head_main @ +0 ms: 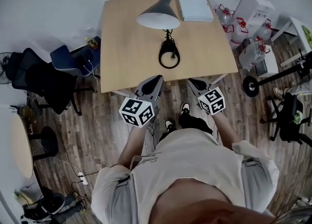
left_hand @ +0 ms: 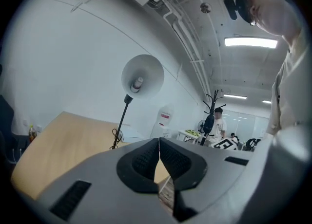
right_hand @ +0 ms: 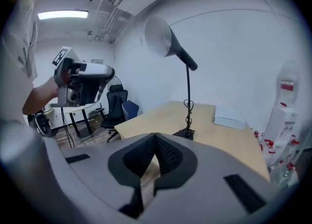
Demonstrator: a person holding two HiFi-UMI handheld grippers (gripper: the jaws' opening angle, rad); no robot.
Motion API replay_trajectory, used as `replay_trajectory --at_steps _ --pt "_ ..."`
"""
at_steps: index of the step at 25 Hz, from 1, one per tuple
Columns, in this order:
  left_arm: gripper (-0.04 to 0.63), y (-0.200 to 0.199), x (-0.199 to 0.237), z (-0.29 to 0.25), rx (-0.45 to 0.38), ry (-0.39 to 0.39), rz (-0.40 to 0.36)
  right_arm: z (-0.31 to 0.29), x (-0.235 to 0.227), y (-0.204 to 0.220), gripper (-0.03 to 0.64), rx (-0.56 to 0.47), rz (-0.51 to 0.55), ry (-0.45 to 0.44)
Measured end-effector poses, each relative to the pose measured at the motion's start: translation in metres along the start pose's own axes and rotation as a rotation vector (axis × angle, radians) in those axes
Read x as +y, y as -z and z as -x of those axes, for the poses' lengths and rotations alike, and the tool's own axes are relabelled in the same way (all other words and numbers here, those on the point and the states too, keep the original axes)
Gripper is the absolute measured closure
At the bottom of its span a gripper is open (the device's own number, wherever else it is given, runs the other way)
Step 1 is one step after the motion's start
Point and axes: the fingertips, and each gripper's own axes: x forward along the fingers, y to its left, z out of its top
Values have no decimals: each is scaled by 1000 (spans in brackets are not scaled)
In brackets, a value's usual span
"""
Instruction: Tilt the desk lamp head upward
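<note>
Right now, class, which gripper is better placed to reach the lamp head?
Probably left. In the head view the left gripper lines up almost straight with the lamp head; the right gripper sits further aside. Both are shut and empty, near the table edge.

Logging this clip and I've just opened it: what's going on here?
A person stands at a wooden table with a gripper in each hand. The left gripper and right gripper are both shut on nothing, held by the table's near edge, apart from the desk lamp. The lamp stands on the table near a flat white object. Tilting its head has not yet begun.
</note>
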Motion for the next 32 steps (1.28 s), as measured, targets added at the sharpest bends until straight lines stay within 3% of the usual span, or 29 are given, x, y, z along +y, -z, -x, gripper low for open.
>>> replay_trajectory --at_steps 3,8,13,21,28,32 --pt "578 13 -10 -1 14 -1 13 27 -2 -22 623 -55 22 28" --pt "579 9 -15 5 19 -25 -42 48 3 -64 623 -171 54 35" --pt "578 -14 -10 7 -41 -67 -64 55 3 -96 623 -242 164 25" --pt "578 -42 -18 10 -63 -134 -157 74 -3 -119 623 -343 74 -28" --pt "578 -67 -21 23 -119 -176 -185 97 7 -174 623 -469 170 -64" --pt "579 -79 -25 24 -140 -181 -198 102 10 -185 623 -489 193 -58"
